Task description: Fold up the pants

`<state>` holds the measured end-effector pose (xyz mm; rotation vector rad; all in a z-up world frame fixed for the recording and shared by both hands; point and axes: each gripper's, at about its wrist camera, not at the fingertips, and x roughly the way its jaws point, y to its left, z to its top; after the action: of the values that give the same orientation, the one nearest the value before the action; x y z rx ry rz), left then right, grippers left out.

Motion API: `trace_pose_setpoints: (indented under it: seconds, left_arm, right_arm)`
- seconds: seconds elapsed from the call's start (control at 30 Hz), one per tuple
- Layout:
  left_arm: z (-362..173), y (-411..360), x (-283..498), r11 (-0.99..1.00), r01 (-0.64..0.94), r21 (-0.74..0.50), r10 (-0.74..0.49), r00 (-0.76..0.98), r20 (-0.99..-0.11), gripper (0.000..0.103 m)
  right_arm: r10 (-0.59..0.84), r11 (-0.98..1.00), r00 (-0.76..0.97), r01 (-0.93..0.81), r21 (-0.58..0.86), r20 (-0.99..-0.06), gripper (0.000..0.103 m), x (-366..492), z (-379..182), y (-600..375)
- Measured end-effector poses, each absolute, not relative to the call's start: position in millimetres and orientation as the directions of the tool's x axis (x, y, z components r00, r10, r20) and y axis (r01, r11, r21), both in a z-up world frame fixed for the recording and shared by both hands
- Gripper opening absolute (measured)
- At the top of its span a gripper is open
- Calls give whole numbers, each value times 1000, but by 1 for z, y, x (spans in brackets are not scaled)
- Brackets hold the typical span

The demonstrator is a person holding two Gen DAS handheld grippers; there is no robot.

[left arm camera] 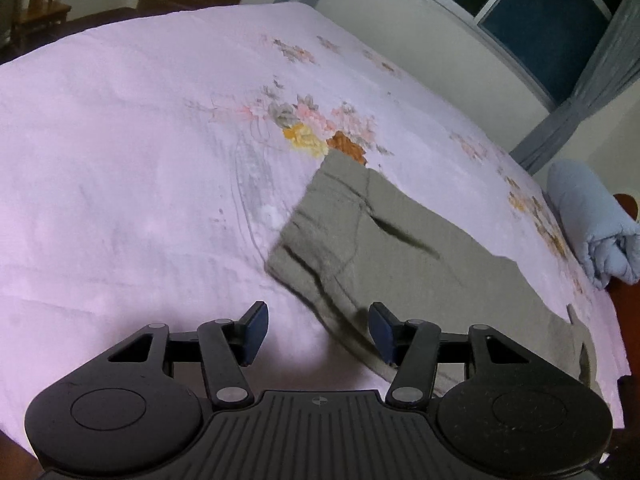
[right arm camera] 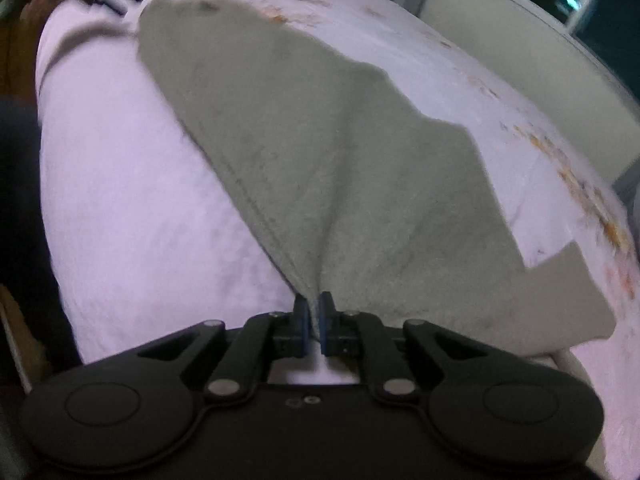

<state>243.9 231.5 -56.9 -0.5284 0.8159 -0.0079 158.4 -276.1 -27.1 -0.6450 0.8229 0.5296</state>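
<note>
Grey-green pants (left arm camera: pixel 400 248) lie on a pink bedsheet (left arm camera: pixel 120 160), waistband toward the left in the left wrist view. My left gripper (left arm camera: pixel 318 330) is open and empty, hovering just above the sheet at the near edge of the waistband end; its right finger is over the fabric. In the right wrist view my right gripper (right arm camera: pixel 314 312) is shut on a pinched fold of the pants (right arm camera: pixel 320 152), and the cloth is lifted and pulled taut toward it. The left gripper shows blurred at the far top left.
The bed has a floral print (left arm camera: pixel 316 128) in its middle. A rolled light blue blanket (left arm camera: pixel 592 224) lies at the right end of the bed. A wall and dark window (left arm camera: pixel 540 12) stand behind the bed. A wooden chair (left arm camera: pixel 36 4) stands far left.
</note>
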Motion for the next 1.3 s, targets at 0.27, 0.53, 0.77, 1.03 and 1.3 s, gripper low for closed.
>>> trace_pose_setpoints:
  seconds: [0.27,0.53,0.77,1.03,1.3]
  left_arm:
    - [-43,219,244,907,-148,-394,-171,725,-667,66]
    - [-32,183,278,931,-72,-358,-194,733,-652,80]
    - [-26,178,291,936,-129,-328,-124,750,-649,83]
    - [-9,140,334,979,-205,-6,157,769,-620,85]
    - [-42,101,369,985,-139,106,174,716,-676,85]
  right_arm:
    - [145,826,745,-454,-334,-651,70,167,48,-325]
    - [-129,978,786,-1,-209,-604,31,300,66,-392]
    - [-214,977,646,123,-177,-733,11,392,15,-407]
    - [-273,962,512,157,-224,-815,7,423,-31,-414]
    - [-222,970,621,218,-106,-752,0,385,8,-433]
